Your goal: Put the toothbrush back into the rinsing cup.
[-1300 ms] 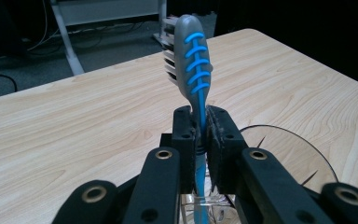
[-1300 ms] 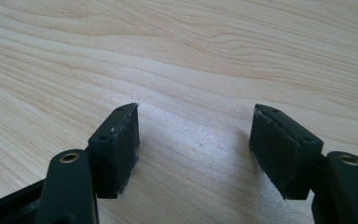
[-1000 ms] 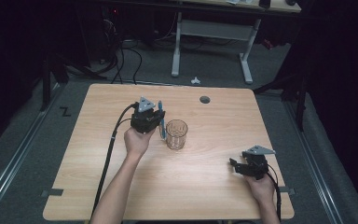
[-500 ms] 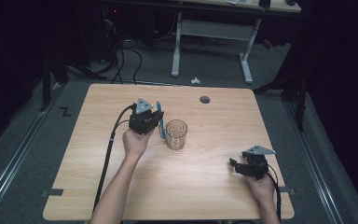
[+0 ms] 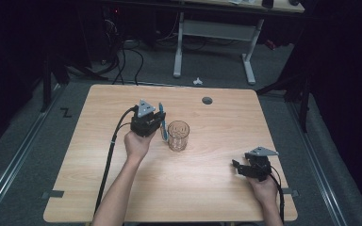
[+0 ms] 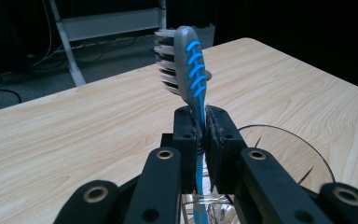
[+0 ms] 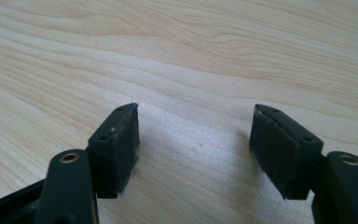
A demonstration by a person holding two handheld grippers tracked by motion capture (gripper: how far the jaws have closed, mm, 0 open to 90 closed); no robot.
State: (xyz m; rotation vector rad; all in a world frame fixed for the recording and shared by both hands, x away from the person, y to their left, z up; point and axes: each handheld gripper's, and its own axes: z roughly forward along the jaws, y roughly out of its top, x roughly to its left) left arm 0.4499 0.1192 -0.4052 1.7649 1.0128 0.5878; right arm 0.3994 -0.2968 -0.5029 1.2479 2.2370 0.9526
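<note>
No words, brand names or numbers can be read on anything here. The one sign is a black Z-shaped mark (image 5: 66, 112) on the grey floor (image 5: 23, 155), just off the tabletop's (image 5: 99, 188) far left corner.

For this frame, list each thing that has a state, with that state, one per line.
Left tool: shut on the toothbrush.
Toothbrush: clamped by its handle, head up, bristles clear of the table, lower end in the glass.
Glass: upright on the table, beside the left tool.
Right tool: open, nothing between its jaws, low over bare wood.
</note>
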